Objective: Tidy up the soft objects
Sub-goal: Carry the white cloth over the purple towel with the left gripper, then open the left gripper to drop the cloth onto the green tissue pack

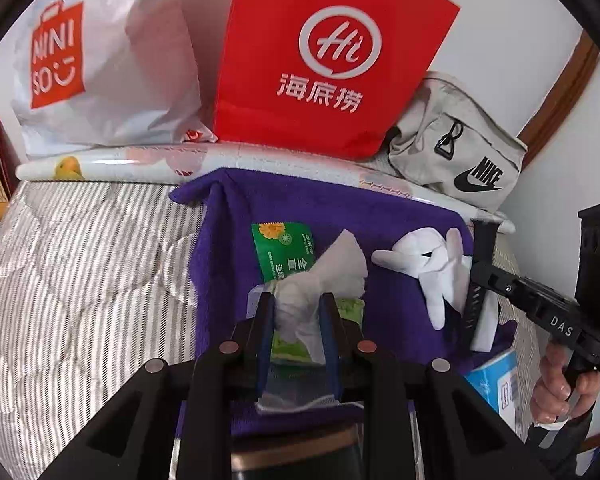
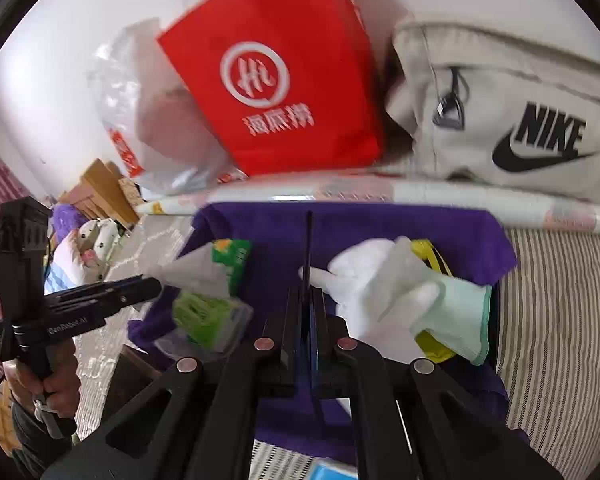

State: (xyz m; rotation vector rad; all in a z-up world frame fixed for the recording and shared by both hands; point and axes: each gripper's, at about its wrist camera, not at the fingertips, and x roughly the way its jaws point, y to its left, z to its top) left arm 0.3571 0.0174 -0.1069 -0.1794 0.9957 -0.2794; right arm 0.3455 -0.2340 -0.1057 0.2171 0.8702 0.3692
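A purple towel point(image 1: 380, 224) lies spread on the striped bed. On it lies a green tissue pack point(image 1: 284, 252) with a white tissue point(image 1: 332, 268) sticking out. My left gripper point(image 1: 296, 304) is shut on that tissue above the pack. A white glove point(image 1: 432, 256) lies to the right. In the right wrist view my right gripper point(image 2: 309, 300) is shut with nothing between its fingers, just left of the white glove point(image 2: 372, 276), which lies on a pale green cloth point(image 2: 460, 320). The tissue pack point(image 2: 208, 312) and the left gripper point(image 2: 148, 286) show at left.
A red bag point(image 1: 332, 60), a white Miniso bag point(image 1: 100, 64) and a grey Nike pouch point(image 1: 460, 152) stand at the back against the wall. A rolled sheet point(image 1: 140, 164) lies before them. A blue box point(image 1: 496, 376) sits at the towel's right edge.
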